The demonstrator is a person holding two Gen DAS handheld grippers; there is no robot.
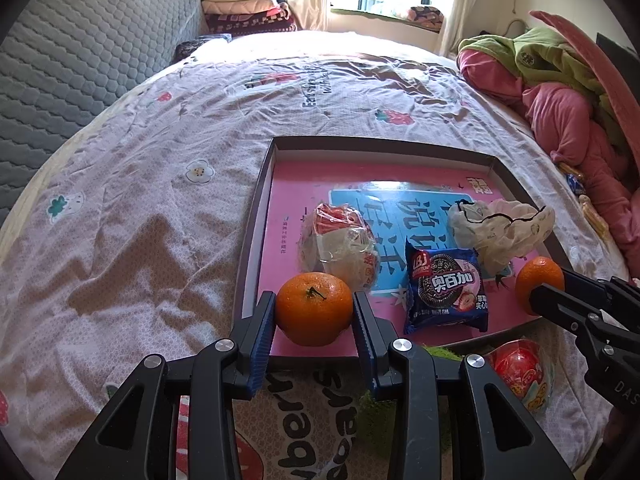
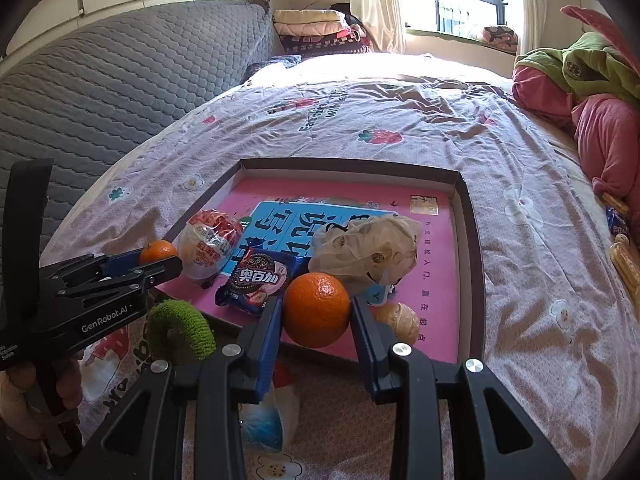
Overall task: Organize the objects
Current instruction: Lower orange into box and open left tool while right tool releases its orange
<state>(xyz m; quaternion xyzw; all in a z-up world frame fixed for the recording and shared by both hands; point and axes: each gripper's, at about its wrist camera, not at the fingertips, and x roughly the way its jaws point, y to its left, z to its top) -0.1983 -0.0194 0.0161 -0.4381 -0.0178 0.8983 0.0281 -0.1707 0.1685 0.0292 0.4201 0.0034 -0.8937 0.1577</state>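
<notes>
A shallow box tray with a pink floor (image 1: 280, 184) (image 2: 460, 280) lies on the bed. My left gripper (image 1: 314, 312) is shut on an orange (image 1: 314, 308) at the tray's near left corner. My right gripper (image 2: 316, 314) is shut on a second orange (image 2: 316, 310) just over the tray's near edge; that orange shows in the left wrist view (image 1: 538, 280) too. In the tray lie a blue cookie packet (image 1: 446, 290) (image 2: 260, 282), a red-and-white wrapped snack (image 1: 340, 240) (image 2: 210, 242), a crumpled cream cloth (image 1: 500, 228) (image 2: 368, 246) and a small tan ball (image 2: 400, 320).
On the bedsheet in front of the tray lie a green fuzzy ring (image 2: 180, 330), a red wrapped ball (image 1: 520, 372) and a white-and-blue packet (image 2: 268, 416). Pink and green bedding (image 1: 560, 92) is piled on the right. A grey quilted headboard (image 1: 80, 60) stands on the left.
</notes>
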